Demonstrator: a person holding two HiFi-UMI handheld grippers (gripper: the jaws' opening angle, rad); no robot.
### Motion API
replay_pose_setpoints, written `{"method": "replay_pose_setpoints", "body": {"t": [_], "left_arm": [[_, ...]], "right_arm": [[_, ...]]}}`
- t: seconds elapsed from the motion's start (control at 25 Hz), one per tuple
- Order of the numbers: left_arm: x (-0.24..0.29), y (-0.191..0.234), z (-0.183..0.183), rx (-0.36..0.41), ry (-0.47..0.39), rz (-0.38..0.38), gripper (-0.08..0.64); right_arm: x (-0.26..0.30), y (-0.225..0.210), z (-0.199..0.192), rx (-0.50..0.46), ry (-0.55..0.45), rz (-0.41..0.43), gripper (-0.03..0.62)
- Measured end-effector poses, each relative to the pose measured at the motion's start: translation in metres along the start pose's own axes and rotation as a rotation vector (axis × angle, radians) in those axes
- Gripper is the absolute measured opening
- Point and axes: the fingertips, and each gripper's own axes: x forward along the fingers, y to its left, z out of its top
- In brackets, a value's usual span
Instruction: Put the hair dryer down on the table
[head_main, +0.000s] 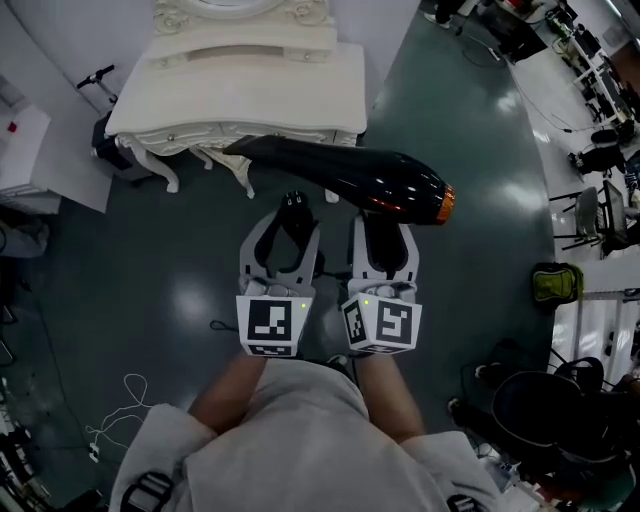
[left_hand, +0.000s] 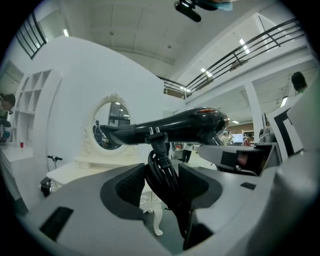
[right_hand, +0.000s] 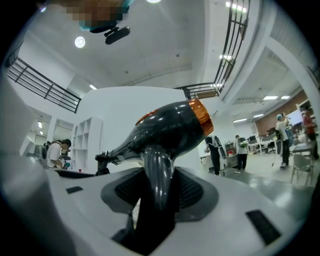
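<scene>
One glossy black, orange-ringed hair dryer (head_main: 350, 178): right hand-held gripper (head_main: 383, 235) pinches its handle (right_hand: 157, 175), left hand-held gripper (head_main: 290, 228) its coiled black cord (left_hand: 162, 175).

Left forearm (head_main: 228, 385) and right forearm (head_main: 392, 395) bare, stretched forward side by side. Left tool (head_main: 292, 215) and right tool (head_main: 382, 228) parallel, pointing ahead, roughly level, close together. Left tool jaws clamped on bundled cord (left_hand: 162, 175). Right tool jaws pressed on both sides of hair dryer handle (right_hand: 157, 175).
</scene>
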Motion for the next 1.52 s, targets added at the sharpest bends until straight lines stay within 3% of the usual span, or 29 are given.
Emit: {"method": "replay_pose_setpoints", "body": {"t": [0.12,0.32,0.6,0.92,1.16,1.52], "left_arm": [[0.016,0.027,-0.003,-0.002,0.012,-0.011,0.215],[0.058,0.110,-0.008,-0.011,0.026,-0.021,0.215],[0.058,0.115,-0.002,0.007,0.029,-0.027,0.215],[0.060,0.125,-0.007,-0.025,0.052,0.011,0.213],[0.108,0.199,-0.017,-0.064,0.088,0.050,0.212],[0.200,0.238,-0.013,-0.071,0.120,0.067,0.210]], "right_arm": [[0.027,0.012,-0.009,0.008,0.014,-0.015,0.190],[0.109,0.057,-0.028,-0.002,0.036,-0.021,0.189],[0.111,0.060,-0.027,0.022,0.033,-0.028,0.190],[0.123,0.064,-0.032,0.027,0.070,0.004,0.190],[0.203,0.092,-0.052,0.036,0.104,0.041,0.190],[0.304,0.073,-0.065,0.070,0.127,0.061,0.190]]}}
